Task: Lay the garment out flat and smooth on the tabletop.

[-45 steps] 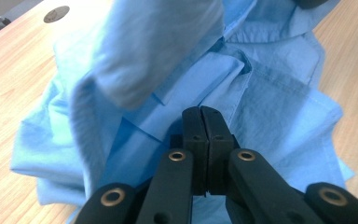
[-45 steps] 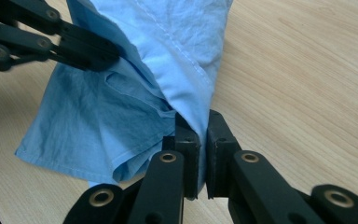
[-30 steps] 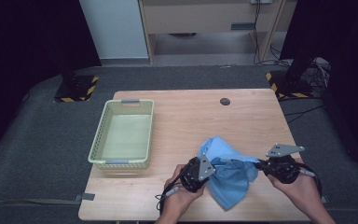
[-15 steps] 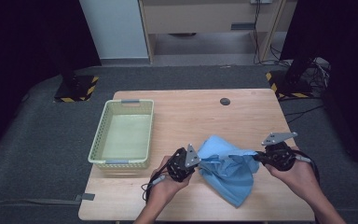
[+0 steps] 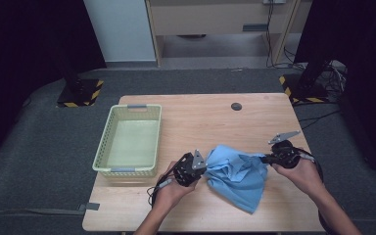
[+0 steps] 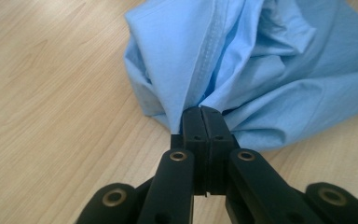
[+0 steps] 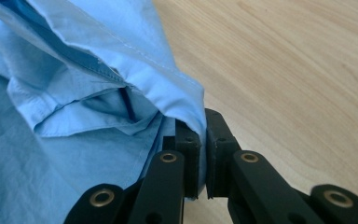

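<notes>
A light blue garment (image 5: pixel 237 175) lies crumpled on the wooden table (image 5: pixel 210 117), stretched between my two grippers. My left gripper (image 5: pixel 204 169) is shut on the cloth's left edge; in the left gripper view its jaws (image 6: pixel 203 116) pinch a bunched fold of the blue garment (image 6: pixel 242 60). My right gripper (image 5: pixel 264 158) is shut on the right edge; in the right gripper view the blue garment (image 7: pixel 74 93) drapes over and between the closed jaws of that gripper (image 7: pixel 201 128). A hand holds each gripper from the table's near side.
A pale green plastic basket (image 5: pixel 108 161) stands empty at the table's left. A small dark round disc (image 5: pixel 236 106) sits near the far edge. Black stands with striped bases (image 5: pixel 78 95) are on the floor behind the table.
Both grippers have moved apart, the left one further left, drawing the garment wider between them. The cloth has shifted a little toward the far side.
</notes>
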